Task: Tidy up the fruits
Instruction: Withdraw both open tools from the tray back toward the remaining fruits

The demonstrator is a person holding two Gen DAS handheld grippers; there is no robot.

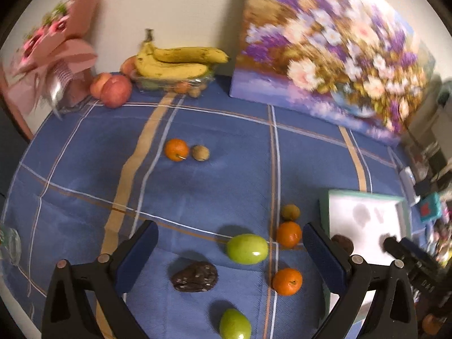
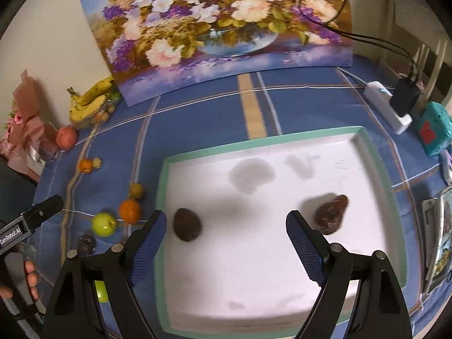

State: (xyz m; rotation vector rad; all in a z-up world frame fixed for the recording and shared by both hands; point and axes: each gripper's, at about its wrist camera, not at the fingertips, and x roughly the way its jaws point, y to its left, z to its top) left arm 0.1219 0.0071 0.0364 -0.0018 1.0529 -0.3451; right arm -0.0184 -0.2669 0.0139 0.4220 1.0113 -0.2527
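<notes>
Left wrist: green fruit (image 1: 247, 248) lies sideways.

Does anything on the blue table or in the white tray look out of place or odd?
Mostly no. The white tray with a green rim holds two dark brown wrinkled fruits, while a third such fruit lies outside on the blue checked tablecloth. The tray floor also shows grey smudges, perhaps stains.

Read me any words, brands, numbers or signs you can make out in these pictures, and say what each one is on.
"GenRobot.AI": white print on the black body of the left gripper, seen from the right wrist.
Pale digits on the black right gripper, seen from the left wrist: too blurred to read.
Red label on the teal box: unreadable.
</notes>
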